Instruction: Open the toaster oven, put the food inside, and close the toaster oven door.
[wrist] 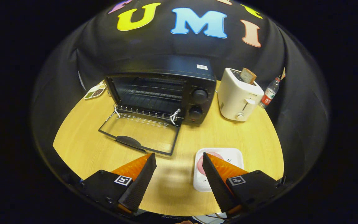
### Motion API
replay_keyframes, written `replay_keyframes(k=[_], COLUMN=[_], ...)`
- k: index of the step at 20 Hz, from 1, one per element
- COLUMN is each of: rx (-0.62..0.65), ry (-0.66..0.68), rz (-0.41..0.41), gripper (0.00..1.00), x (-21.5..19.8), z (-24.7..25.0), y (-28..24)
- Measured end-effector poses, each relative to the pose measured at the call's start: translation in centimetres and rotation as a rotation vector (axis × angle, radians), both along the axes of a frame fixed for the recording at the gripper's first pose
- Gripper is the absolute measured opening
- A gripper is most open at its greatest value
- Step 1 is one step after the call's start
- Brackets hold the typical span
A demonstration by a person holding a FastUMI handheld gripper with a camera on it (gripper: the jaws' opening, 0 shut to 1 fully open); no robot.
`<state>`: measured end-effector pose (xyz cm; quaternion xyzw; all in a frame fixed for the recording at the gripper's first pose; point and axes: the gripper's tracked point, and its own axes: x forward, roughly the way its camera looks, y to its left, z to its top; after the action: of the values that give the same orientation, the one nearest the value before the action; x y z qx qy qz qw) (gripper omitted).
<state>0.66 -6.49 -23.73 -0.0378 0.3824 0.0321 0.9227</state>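
A black toaster oven (163,90) stands at the back of the round wooden table (82,146), its glass door (138,133) folded flat down onto the table with the handle toward me. The wire rack inside is bare. My gripper (179,157) hovers open over the table in front of the oven, with nothing between its fingers. A white square plate (228,155) with a pink round piece of food (201,164) lies just under and behind my right finger (216,177), which hides part of it. The left finger (138,180) sits just short of the door's front edge.
A white pop-up toaster (238,96) with a bread slice (248,76) in its slot stands right of the oven. A plastic water bottle (269,93) is behind it at the table's far right. A small dish of seeds (95,91) lies left of the oven.
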Motion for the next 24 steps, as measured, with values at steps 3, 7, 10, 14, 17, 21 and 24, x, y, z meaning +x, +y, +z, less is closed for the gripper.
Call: replay_keyframes(k=[3,7,10,14,17,21,24], rx=[0.072,0.07,0.058,0.055,0.047,0.059,0.056], ry=[0.05,0.122,0.188,0.252,0.296,0.368,0.396], rz=[-0.031,-0.027,-0.025,-0.015,0.003,0.028,0.049], gripper=[0.96,0.97,0.97,0.97,0.96,0.93,0.82], x=[0.7,1.6,1.3,1.3,1.3,0.9,0.8], z=[-1.1,-3.1,-4.9,-7.1,-8.5,-10.0,-10.6], y=[-3.6,-9.2,-12.8,-16.0,-17.3,-17.0,-16.3])
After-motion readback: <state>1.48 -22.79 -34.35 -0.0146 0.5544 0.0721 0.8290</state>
